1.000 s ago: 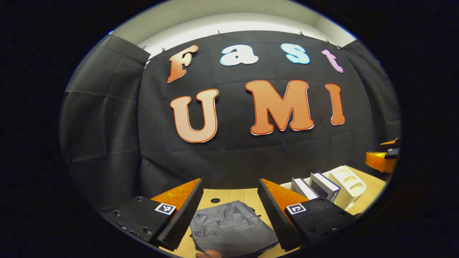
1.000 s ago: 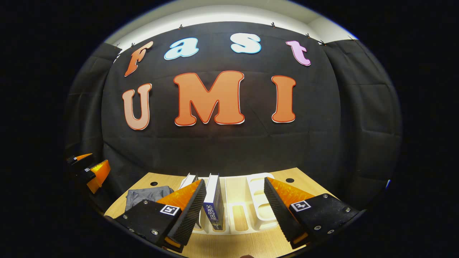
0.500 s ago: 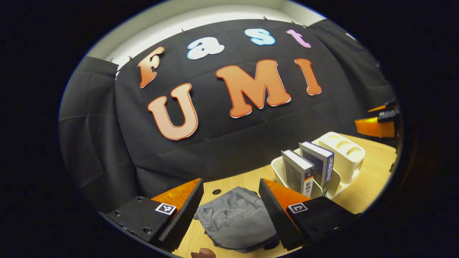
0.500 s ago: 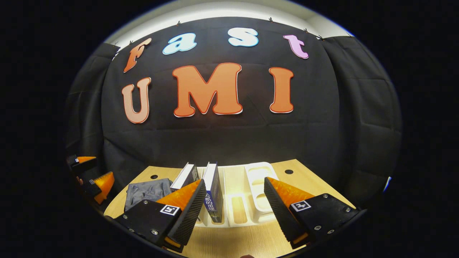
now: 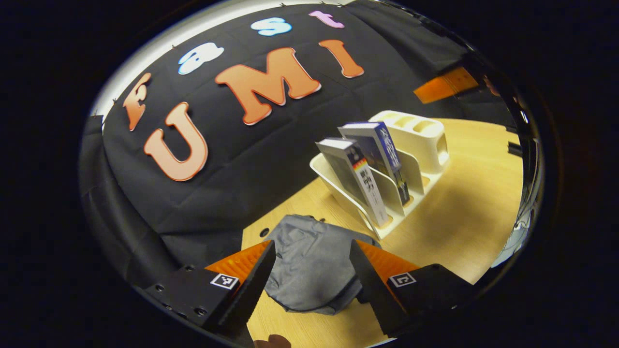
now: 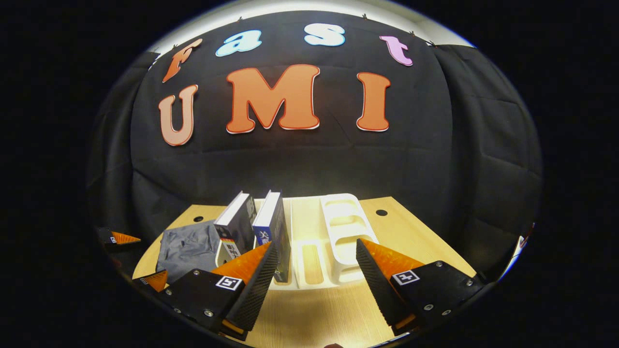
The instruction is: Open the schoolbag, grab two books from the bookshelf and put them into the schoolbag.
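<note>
Left gripper [image 5: 312, 275] wide open, holding nothing, above the flat grey fabric schoolbag [image 5: 309, 270] lying near the far edge of the light wooden desk [image 5: 459, 217]. Just beside the bag, a white plastic bookshelf [image 6: 333, 241] w/ two dark-covered books [image 6: 256, 224] leaning in its slots. Right gripper [image 6: 314, 280] also wide open, empty, in front of the shelf

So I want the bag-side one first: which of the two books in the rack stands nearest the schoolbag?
The grey-covered book with the striped spine, at the rack's end slot beside the schoolbag. The blue book stands one slot farther away.
</note>
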`<action>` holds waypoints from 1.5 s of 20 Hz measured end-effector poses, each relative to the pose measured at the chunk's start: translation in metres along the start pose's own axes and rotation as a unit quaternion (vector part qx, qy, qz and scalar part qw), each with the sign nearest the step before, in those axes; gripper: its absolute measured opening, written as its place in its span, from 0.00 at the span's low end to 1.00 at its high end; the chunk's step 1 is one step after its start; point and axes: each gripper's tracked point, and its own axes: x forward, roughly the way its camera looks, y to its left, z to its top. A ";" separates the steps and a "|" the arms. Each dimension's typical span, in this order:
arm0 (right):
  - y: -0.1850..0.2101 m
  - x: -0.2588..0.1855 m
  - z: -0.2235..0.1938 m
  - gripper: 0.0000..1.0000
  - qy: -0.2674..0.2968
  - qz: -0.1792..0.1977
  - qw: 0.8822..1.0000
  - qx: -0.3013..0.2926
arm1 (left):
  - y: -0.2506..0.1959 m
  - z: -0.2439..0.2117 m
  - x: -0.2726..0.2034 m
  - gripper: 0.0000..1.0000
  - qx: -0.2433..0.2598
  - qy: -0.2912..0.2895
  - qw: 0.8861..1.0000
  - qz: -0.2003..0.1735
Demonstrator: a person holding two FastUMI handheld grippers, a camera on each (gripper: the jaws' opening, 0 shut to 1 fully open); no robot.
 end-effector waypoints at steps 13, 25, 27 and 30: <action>-0.020 0.004 -0.047 0.97 0.060 -0.037 0.997 -0.008 | -0.036 -0.091 0.067 0.97 0.098 0.068 0.991 -0.057; -0.030 -0.008 -0.039 0.97 0.044 -0.071 0.996 0.009 | -0.030 -0.089 0.076 0.08 0.164 0.085 0.978 -0.099; -0.033 -0.011 -0.031 0.97 0.036 -0.072 0.997 0.009 | -0.021 -0.079 0.075 0.05 0.155 0.093 0.978 -0.104; -0.037 -0.013 -0.020 0.97 0.025 -0.074 0.997 0.008 | 0.001 -0.061 0.076 0.04 0.140 0.101 0.979 -0.107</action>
